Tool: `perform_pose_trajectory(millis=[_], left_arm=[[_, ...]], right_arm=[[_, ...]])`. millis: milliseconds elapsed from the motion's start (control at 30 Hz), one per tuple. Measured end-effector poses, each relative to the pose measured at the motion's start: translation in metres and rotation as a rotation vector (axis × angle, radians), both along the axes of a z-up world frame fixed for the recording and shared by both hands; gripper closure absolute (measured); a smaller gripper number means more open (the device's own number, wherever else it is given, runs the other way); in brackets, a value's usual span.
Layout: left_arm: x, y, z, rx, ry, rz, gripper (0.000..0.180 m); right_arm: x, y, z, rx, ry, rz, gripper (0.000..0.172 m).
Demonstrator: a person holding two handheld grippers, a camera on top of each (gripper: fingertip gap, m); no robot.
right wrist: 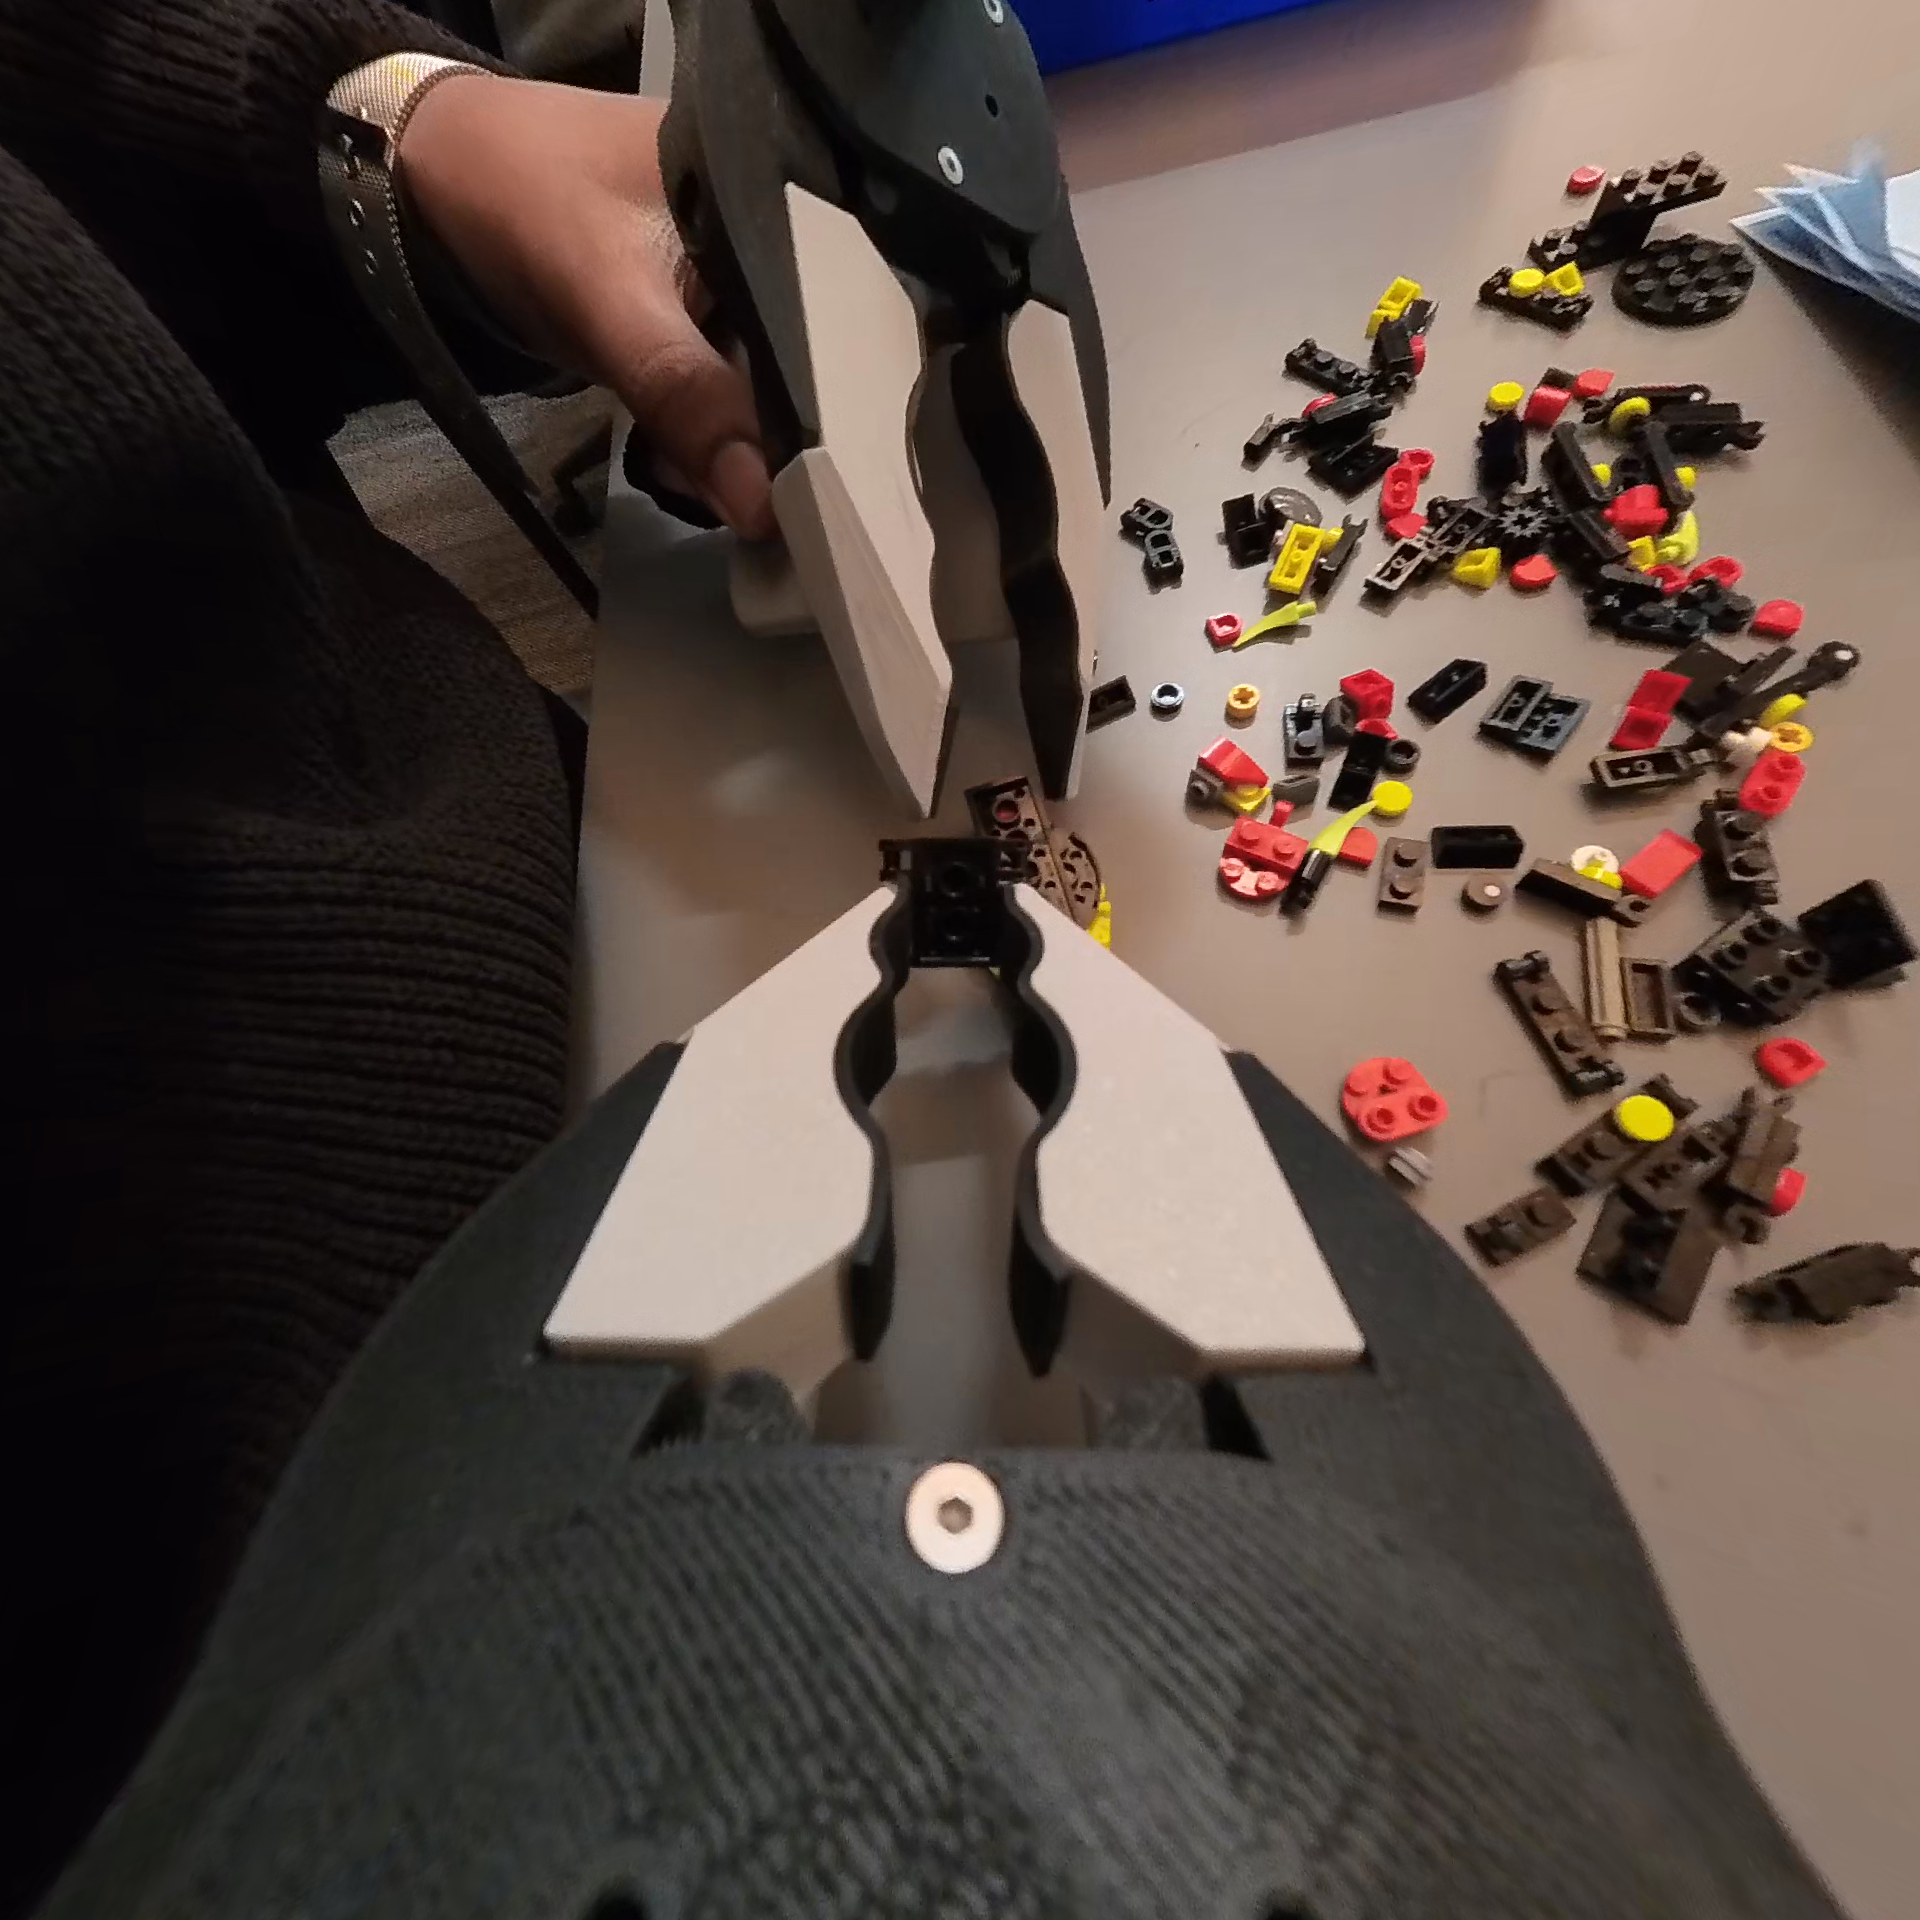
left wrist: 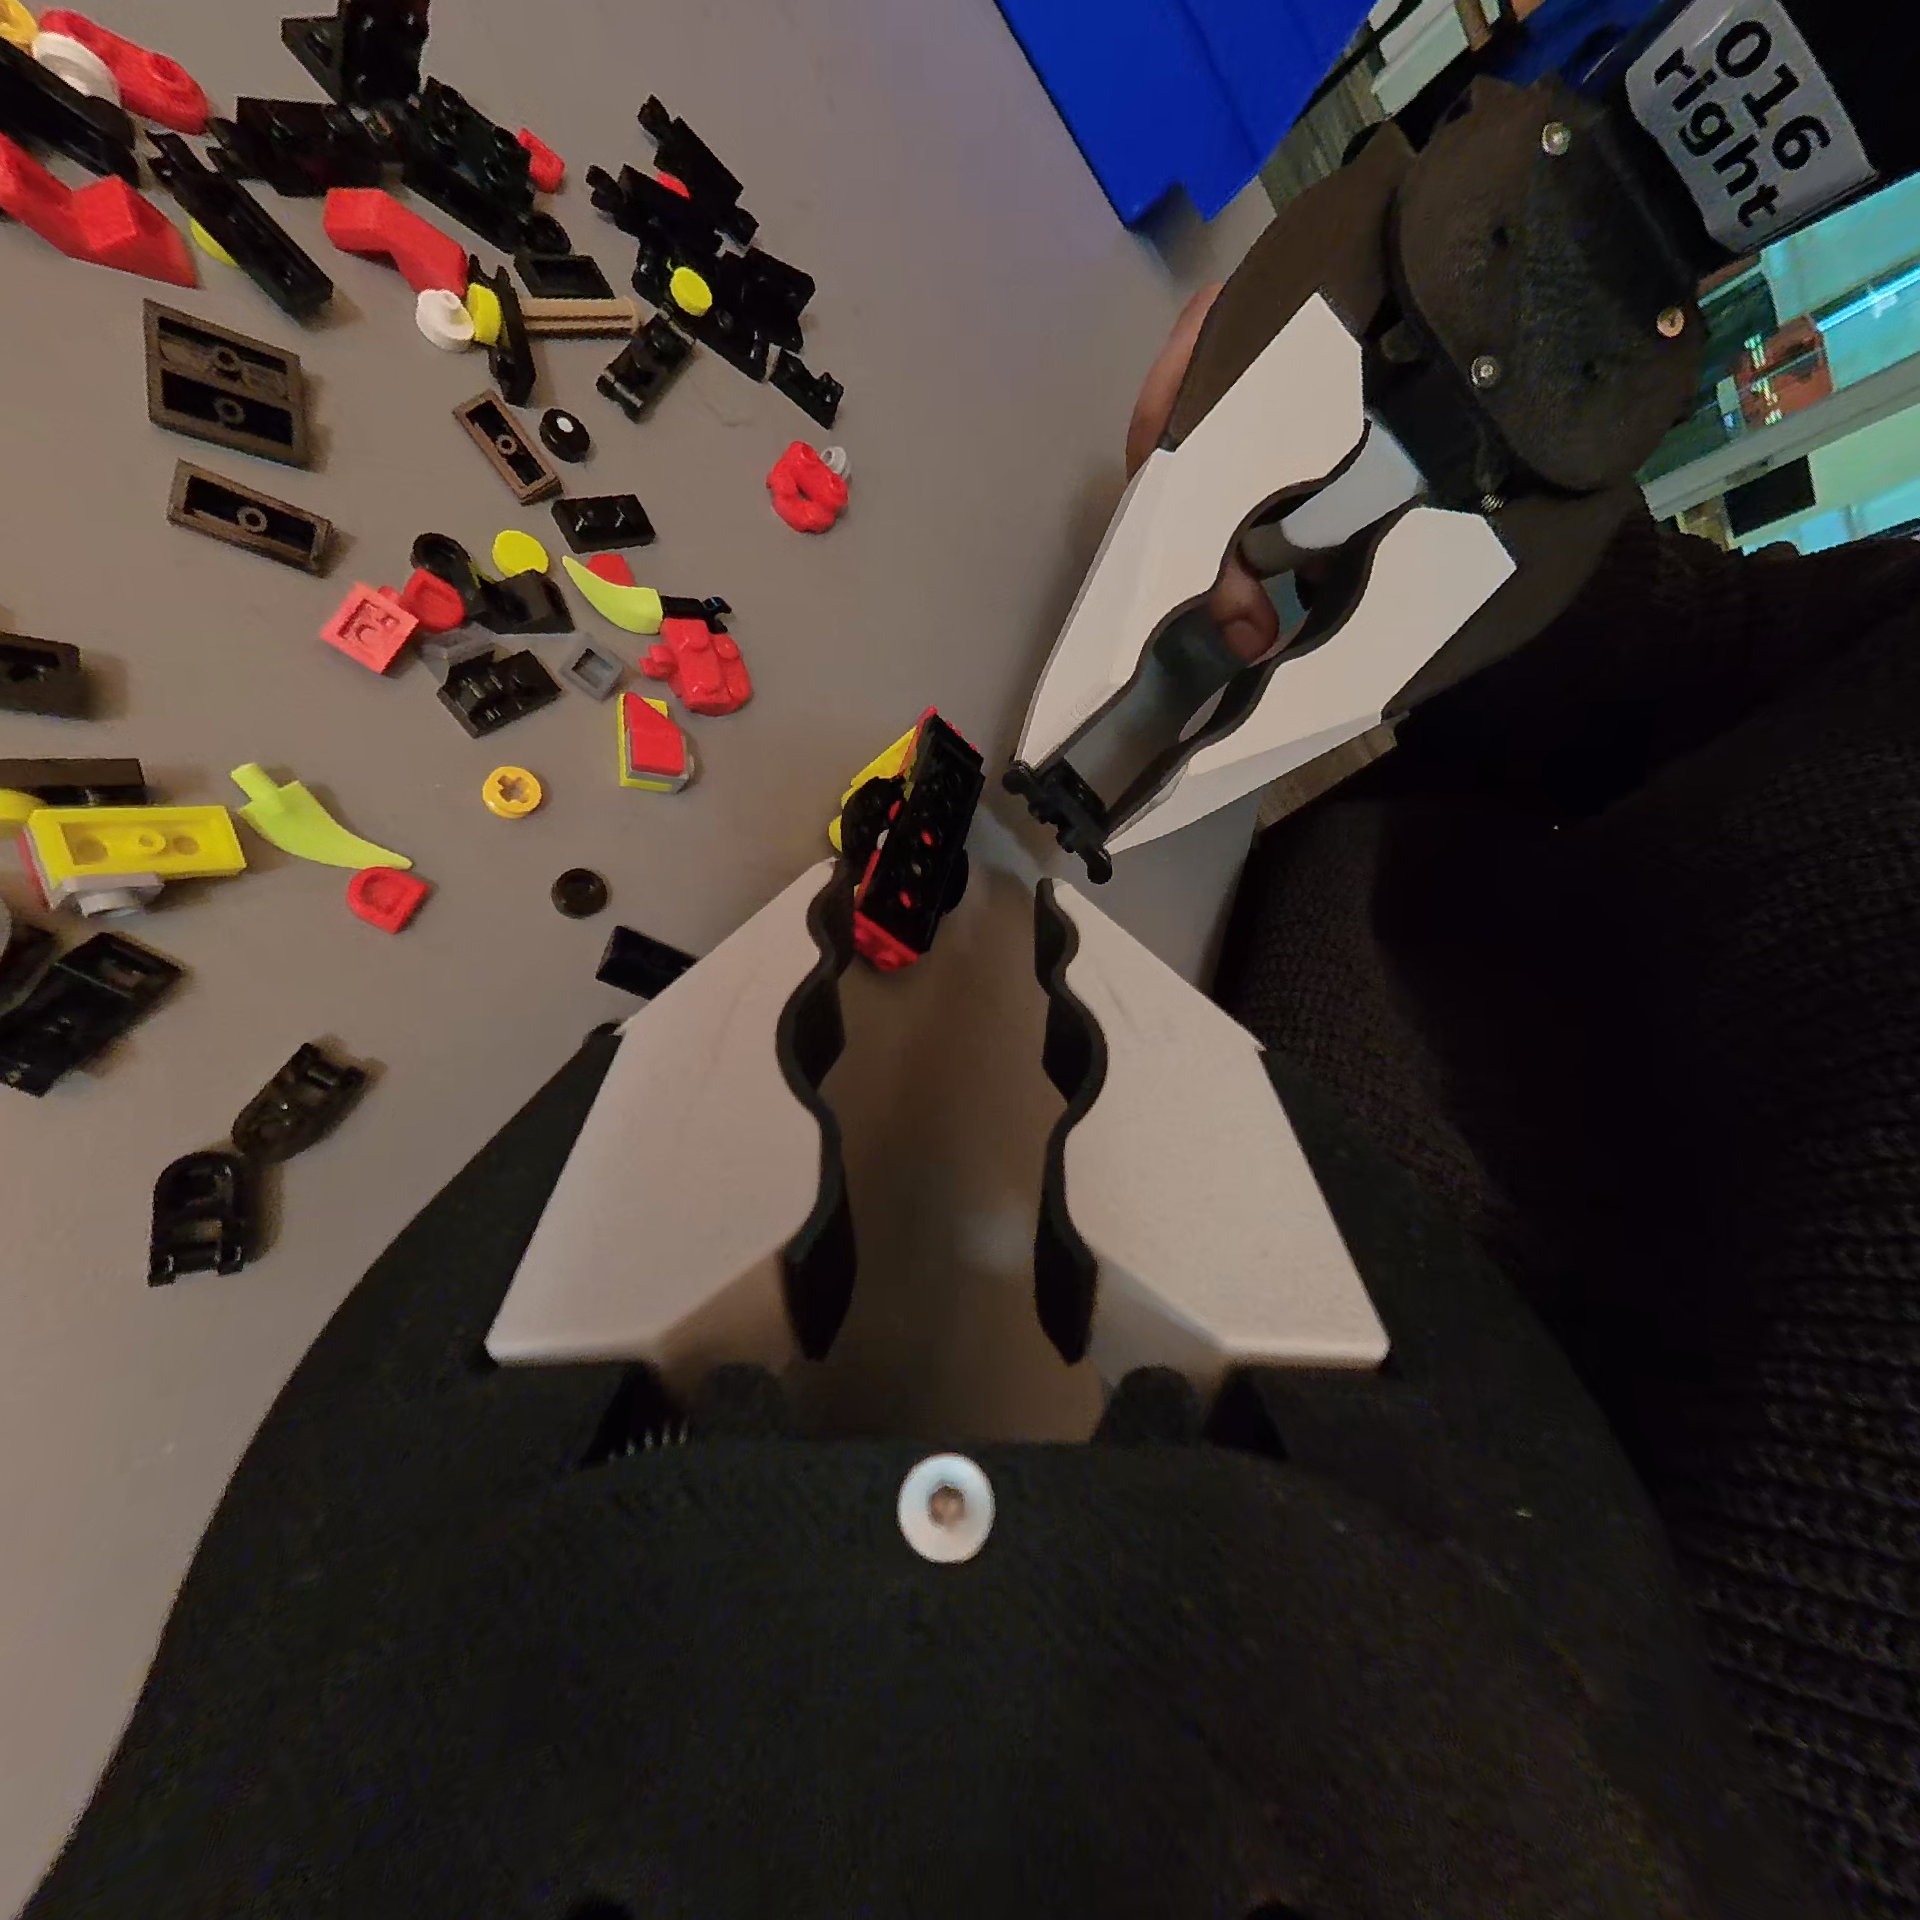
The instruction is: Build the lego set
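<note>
Between the right gripper's [right wrist: 951, 904] pads a small black plate [right wrist: 951, 904] is clamped. At twelve o'clock, the left gripper [left wrist: 935, 894] stands apart, one pad touching a black-and-red brick assembly [left wrist: 914, 842]. Loose bricks [right wrist: 1558, 727] litter the grey table [right wrist: 1299, 1403] toward two o'clock; a blue bin [left wrist: 1174, 83] stands beyond.

This looks like a lab or workroom set up for recording hand work. A plain grey bench [left wrist: 935, 260] is strewn with small black, red and yellow toy bricks [right wrist: 1558, 644], and a blue bin [left wrist: 1174, 94] sits at its far edge. Beyond it, shelving or glass partitions [left wrist: 1808, 343] show dimly.
</note>
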State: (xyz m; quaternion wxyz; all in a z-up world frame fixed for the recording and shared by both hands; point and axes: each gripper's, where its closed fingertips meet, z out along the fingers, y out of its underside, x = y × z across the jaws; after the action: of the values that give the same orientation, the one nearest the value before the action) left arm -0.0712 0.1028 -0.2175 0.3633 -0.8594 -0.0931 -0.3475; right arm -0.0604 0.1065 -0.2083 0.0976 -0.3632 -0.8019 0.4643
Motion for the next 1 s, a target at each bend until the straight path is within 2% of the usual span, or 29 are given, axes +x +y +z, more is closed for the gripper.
perform_pose_trajectory(millis=[1000], left_arm=[[-0.0012, -0.0001, -0.0013, -0.008, -0.012, 0.006, 0.146]], right_arm=[[0.0001, 0.0008, 0.0003, 0.006, 0.006, 0.0, 0.157]])
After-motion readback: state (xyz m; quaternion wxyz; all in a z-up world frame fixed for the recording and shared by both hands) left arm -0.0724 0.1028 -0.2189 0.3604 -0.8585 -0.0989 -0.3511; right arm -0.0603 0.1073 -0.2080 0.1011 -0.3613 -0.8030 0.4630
